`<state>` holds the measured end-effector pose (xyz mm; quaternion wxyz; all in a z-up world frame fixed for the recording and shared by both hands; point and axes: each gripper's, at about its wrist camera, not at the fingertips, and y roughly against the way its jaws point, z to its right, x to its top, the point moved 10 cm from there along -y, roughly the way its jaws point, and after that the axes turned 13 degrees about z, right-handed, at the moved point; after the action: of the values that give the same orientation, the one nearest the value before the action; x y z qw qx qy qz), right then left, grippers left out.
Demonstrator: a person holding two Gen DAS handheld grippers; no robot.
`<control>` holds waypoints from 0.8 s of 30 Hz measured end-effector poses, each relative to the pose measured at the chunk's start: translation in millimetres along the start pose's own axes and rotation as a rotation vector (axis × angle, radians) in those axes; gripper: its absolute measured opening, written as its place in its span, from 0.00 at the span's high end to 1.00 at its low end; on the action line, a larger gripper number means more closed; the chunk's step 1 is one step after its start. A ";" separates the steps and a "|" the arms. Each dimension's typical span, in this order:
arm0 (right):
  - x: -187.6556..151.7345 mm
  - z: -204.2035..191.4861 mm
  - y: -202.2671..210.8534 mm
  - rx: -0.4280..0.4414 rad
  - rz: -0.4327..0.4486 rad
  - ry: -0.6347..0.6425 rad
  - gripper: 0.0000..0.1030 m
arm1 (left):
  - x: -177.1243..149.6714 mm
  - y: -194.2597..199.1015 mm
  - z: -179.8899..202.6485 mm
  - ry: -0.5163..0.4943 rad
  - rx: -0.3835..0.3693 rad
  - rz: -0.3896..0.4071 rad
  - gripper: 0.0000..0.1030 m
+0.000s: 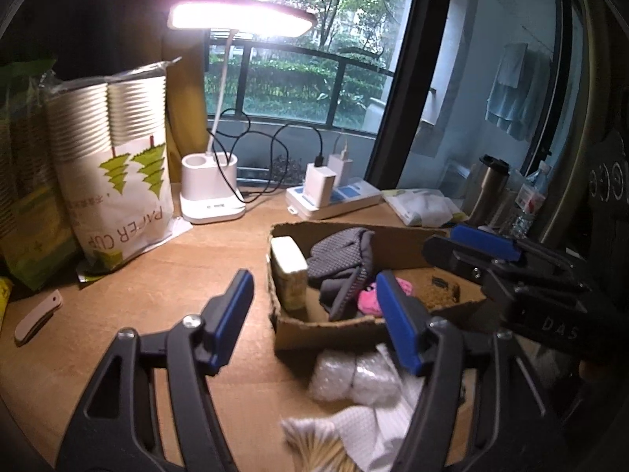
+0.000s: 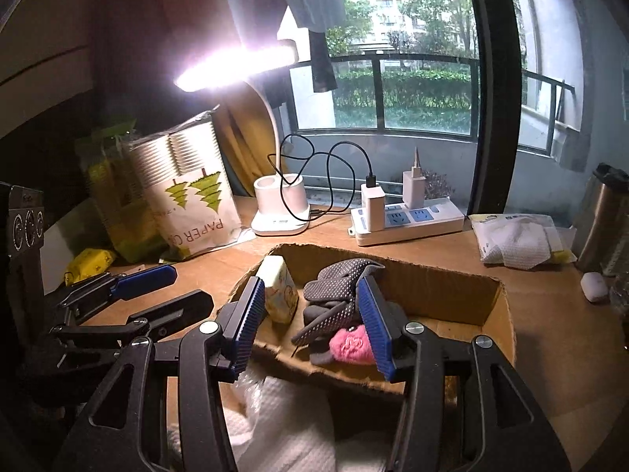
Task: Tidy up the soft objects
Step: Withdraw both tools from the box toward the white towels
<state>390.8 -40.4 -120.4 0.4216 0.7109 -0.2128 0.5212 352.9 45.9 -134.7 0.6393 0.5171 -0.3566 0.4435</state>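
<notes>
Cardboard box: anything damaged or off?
Yes. The cardboard box has ragged, torn rims with no flaps, worst along the near wall. Inside, the grey dotted gloves lie in a loose heap over the pink item, not folded. The white cloth is outside the box, by its near wall.

My left tool [image 1: 314,320] hangs wide open over the tabletop [image 1: 165,299]. The cardboard box [image 1: 338,332] ahead holds grey gloves [image 1: 340,259], something pink [image 1: 367,301] and a tissue pack [image 1: 291,271]; white cloth [image 1: 365,428] lies below.
</notes>
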 end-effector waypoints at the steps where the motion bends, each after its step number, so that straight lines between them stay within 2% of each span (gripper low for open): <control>1: -0.2 -0.9 3.5 -0.001 0.001 0.000 0.49 | -0.4 4.0 0.9 -0.001 0.001 0.002 0.36; 10: -10.0 -10.0 34.3 -0.003 0.007 0.002 0.49 | -7.8 35.4 5.2 -0.004 0.010 0.014 0.35; 24: -53.1 -20.6 54.1 -0.002 -0.050 -0.011 0.49 | -44.6 61.0 3.6 0.004 0.026 -0.024 0.35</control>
<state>319.6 -60.7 -146.8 0.4341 0.7184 -0.1975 0.5064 280.2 37.9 -153.7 0.6383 0.5289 -0.3434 0.4415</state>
